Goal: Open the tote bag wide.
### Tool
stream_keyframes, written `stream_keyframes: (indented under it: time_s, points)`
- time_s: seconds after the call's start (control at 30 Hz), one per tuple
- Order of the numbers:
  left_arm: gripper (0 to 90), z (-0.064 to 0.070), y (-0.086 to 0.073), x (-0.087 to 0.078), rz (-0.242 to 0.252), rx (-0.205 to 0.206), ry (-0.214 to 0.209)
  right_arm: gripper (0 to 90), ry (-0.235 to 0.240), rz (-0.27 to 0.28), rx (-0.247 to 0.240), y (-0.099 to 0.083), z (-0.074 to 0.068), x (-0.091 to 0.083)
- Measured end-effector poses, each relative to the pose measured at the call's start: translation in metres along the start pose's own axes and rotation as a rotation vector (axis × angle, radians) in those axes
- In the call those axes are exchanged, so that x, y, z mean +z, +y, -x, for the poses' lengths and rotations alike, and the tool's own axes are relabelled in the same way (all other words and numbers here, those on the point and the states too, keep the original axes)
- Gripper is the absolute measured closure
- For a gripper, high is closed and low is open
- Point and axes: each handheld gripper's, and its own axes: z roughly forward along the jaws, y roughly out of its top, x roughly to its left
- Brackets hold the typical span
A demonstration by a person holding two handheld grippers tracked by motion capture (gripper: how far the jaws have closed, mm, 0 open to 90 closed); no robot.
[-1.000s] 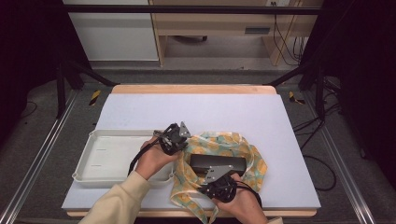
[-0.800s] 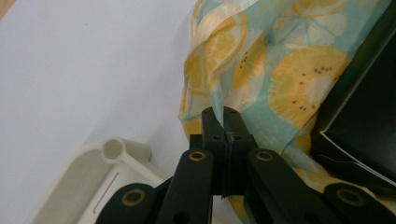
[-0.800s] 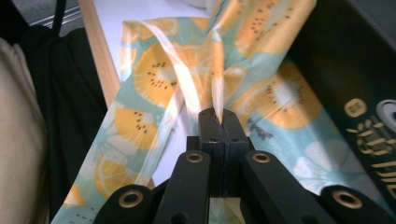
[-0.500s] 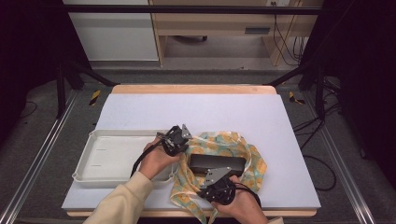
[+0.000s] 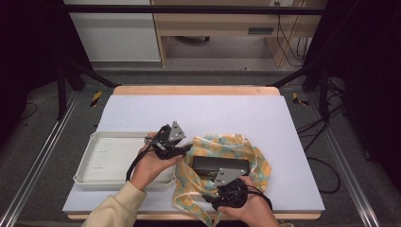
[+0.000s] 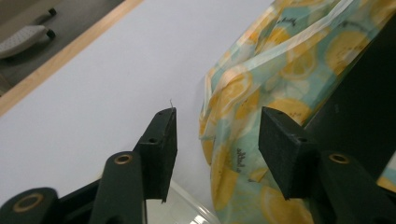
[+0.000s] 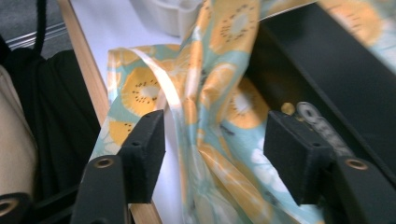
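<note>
High view, layout: a black box (image 5: 221, 164) lies on a fruit-print cloth (image 5: 259, 163) near the front edge of the surface (image 5: 227, 113), right of centre. A white tray (image 5: 85, 166) sits at the front left, just beside the cloth.
High view, box axis: its long side runs left to right, parallel to the front edge.
High view, grippers: the left hand-held gripper (image 5: 182, 147) is at the cloth's left side; the right hand-held gripper (image 5: 218, 189) is at the box's front side.
Left gripper view, state: the left hand-held gripper (image 6: 217, 140) is spread apart and empty, a cloth fold (image 6: 247, 107) between its jaws.
Right gripper view, state: the right hand-held gripper (image 7: 215, 149) is likewise released, straddling bunched cloth (image 7: 210, 116) beside the box (image 7: 336, 70).
Step, judged: seemingly wrapping or unwrapping the box; which one I cannot tell.
Next move, judged: each gripper needs to pinch a cloth edge cleanly without catching the box.
</note>
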Motion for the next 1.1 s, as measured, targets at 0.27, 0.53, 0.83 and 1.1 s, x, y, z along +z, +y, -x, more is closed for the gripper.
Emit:
stream_keyframes:
  time_s: [0.27,0.53,0.83,1.1]
  points:
    - [45.1,0.011,0.002,-0.021,0.029,0.008,-0.063,30.3,-0.079,0.042,0.027,0.002,0.01,-0.032]
    - [42.9,0.025,-0.006,-0.037,0.056,0.02,-0.09,29.5,-0.163,0.07,0.058,-0.003,0.02,-0.064]
    - [43.2,0.05,-0.021,-0.038,0.061,0.061,-0.125,42.0,-0.338,0.088,0.141,-0.009,0.046,-0.097]
    - [55.8,0.046,-0.026,-0.042,0.087,0.024,-0.124,68.0,-0.362,0.097,0.114,-0.008,0.053,-0.091]
